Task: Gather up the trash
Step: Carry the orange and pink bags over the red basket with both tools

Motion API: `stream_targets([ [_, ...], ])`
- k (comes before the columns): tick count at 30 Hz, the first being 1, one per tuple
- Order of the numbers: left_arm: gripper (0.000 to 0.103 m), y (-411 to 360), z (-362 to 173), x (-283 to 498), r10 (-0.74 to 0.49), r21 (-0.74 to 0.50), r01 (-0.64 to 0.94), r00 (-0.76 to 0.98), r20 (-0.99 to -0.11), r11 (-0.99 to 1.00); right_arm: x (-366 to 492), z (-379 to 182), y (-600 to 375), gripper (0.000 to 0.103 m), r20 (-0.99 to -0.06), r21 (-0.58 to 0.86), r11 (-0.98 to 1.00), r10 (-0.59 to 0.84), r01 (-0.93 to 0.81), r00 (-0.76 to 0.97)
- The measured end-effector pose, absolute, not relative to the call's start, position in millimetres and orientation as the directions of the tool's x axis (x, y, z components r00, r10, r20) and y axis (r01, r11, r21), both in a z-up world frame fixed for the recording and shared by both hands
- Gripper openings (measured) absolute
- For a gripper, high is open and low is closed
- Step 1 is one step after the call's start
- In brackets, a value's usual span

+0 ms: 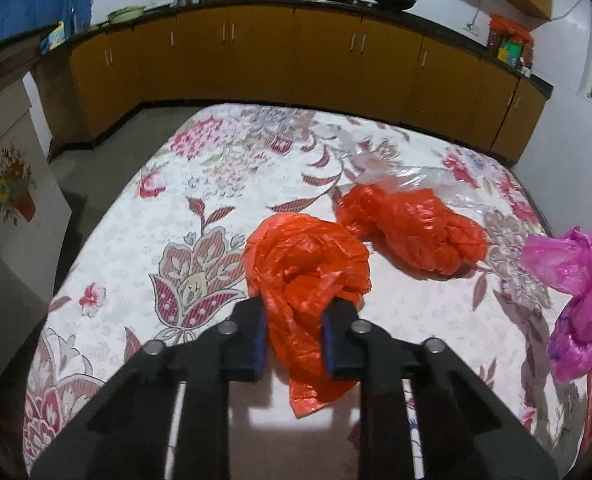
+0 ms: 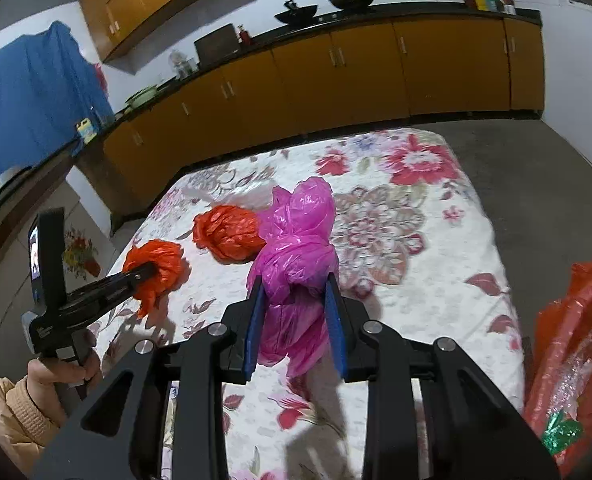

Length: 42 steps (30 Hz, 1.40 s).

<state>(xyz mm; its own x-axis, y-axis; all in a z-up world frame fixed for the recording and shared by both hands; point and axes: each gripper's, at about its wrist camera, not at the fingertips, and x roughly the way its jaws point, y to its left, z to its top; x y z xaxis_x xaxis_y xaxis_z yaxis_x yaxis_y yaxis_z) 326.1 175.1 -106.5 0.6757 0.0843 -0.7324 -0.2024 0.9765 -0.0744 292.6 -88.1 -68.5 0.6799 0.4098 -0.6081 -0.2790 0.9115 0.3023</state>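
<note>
My left gripper (image 1: 293,312) is shut on a crumpled orange plastic bag (image 1: 308,264) and holds it just above the floral bed sheet (image 1: 155,216); it also shows in the right wrist view (image 2: 153,270). My right gripper (image 2: 293,284) is shut on a crumpled pink plastic bag (image 2: 296,240), also seen at the right edge of the left wrist view (image 1: 580,292). A second orange bag (image 1: 412,232) lies on the sheet behind, with a clear plastic bag (image 1: 428,178) beyond it.
An orange bin lined with an orange bag (image 2: 576,344) stands at the bed's right side, holding shiny wrappers. Yellow cabinets (image 1: 296,60) with a dark counter run along the far wall. Grey floor (image 2: 536,160) surrounds the bed.
</note>
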Motion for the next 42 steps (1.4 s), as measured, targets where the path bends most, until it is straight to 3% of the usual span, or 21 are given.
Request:
stream_targets([
  [8,0.019,147,-73,306,0.029,-0.087,-0.119,0.736,-0.676,0.989,276,-53,-125,0.030,-0.578,0.315,0.923,0.372,-0.222,0.726],
  [20,0.019,47,-28,279,-0.207,-0.179,0.121,0.765,-0.609,0.976,234,-25,-197,0.030,-0.526,0.272,0.957,0.234,-0.099,0.818],
  [32,0.019,-64,-22,259,-0.420,-0.249,0.340,0.682,-0.599,0.907,179,-16,-282,0.030,-0.504,0.265,0.960,0.056,0.092,0.862],
  [42,0.019,-136,-31,243,-0.524,-0.279,0.458,0.596,-0.608,0.844,150,-26,-329,0.030,-0.524,0.319,0.930,0.011,0.185,0.851],
])
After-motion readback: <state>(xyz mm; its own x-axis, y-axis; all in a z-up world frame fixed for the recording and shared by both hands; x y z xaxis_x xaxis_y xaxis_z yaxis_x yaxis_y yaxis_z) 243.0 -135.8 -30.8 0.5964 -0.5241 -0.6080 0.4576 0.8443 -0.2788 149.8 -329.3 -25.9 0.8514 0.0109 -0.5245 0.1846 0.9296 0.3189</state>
